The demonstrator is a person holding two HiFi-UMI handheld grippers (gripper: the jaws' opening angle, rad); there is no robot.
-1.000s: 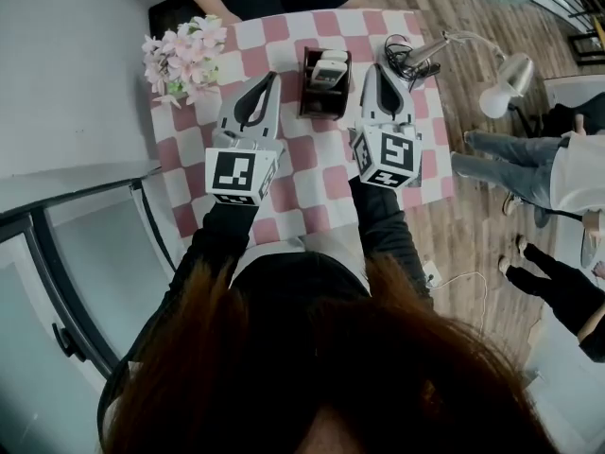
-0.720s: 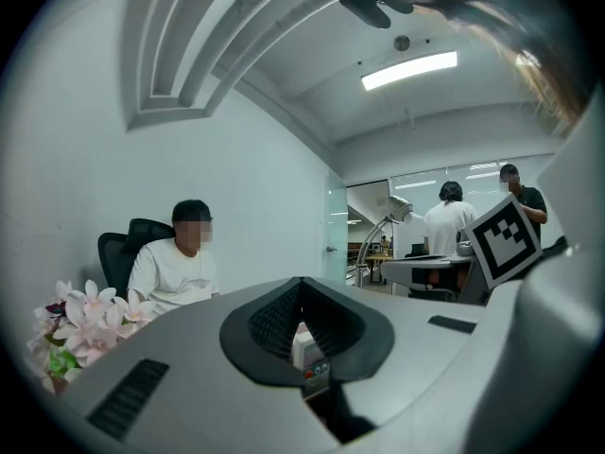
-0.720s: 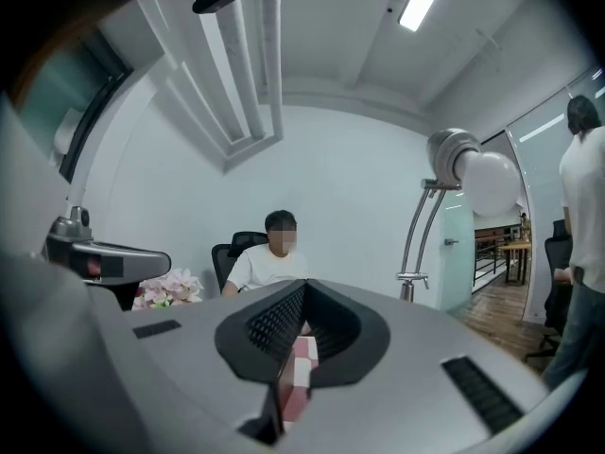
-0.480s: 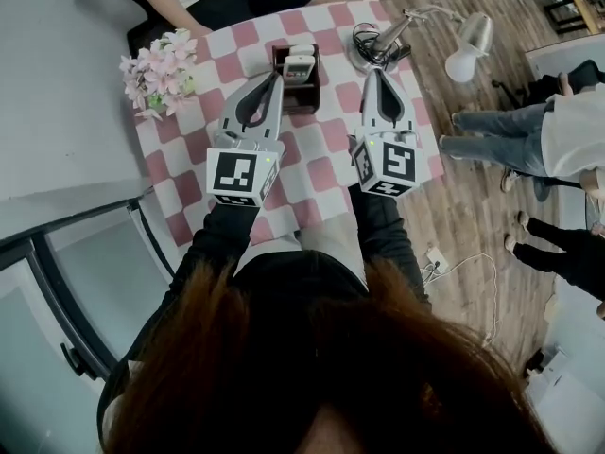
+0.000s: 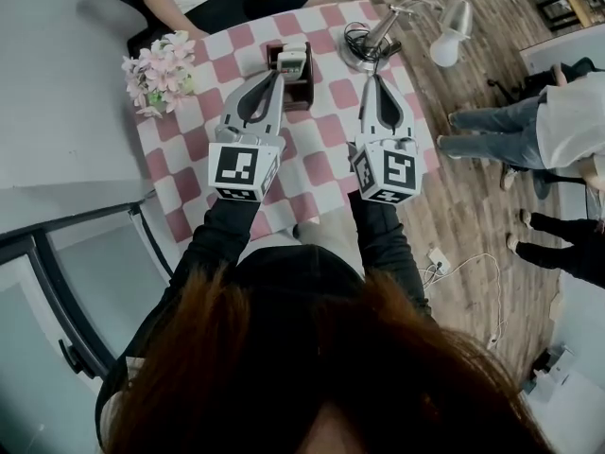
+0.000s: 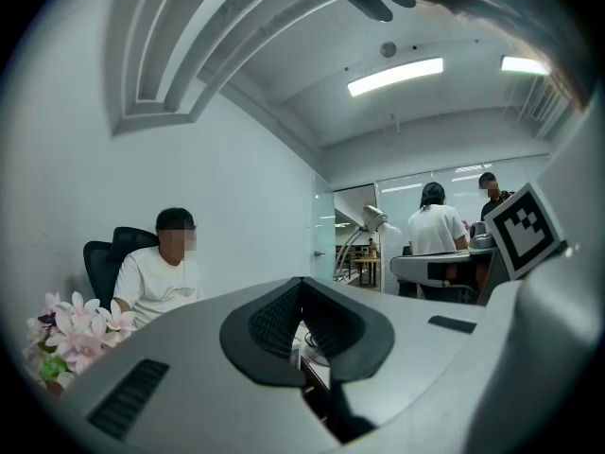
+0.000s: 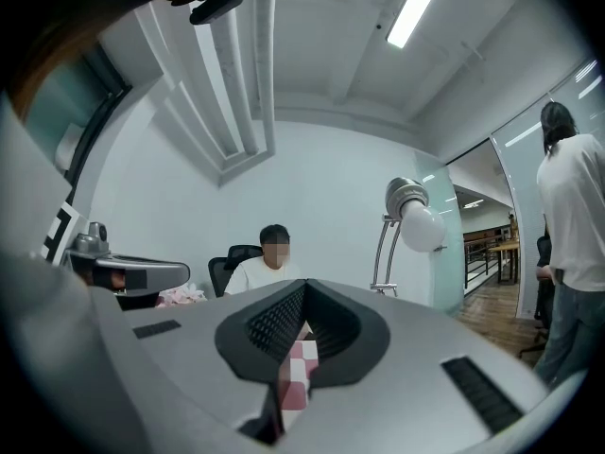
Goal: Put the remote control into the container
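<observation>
Both arms reach forward from the lower centre of the head view, dark sleeves side by side and nearly parallel, each marker cube facing up toward the camera. The left tool (image 5: 276, 74) points toward the upper middle of the frame, and its tip ends just beside the near left edge of the container (image 5: 304, 85). In the left gripper view the left tool (image 6: 302, 280) has its jaws meeting at the tip, with only the oval hollow behind them and nothing held. The right tool (image 5: 371, 77) lies right of the container, its tip near the base of the desk lamp (image 5: 364, 53). In its own view the right tool (image 7: 304, 284) is likewise closed tip to tip and empty, with pink and white squares of the tabletop (image 7: 301, 372) showing through the hollow.

The remote control (image 5: 294, 60) sits inside the dark container in the upper middle of the head view. It seems to stand on end, long axis running up out of the box and its pale upper end above the rim. A bunch of pink flowers (image 5: 156, 69) stands at the upper left of the checkered tabletop (image 5: 312, 164).
</observation>
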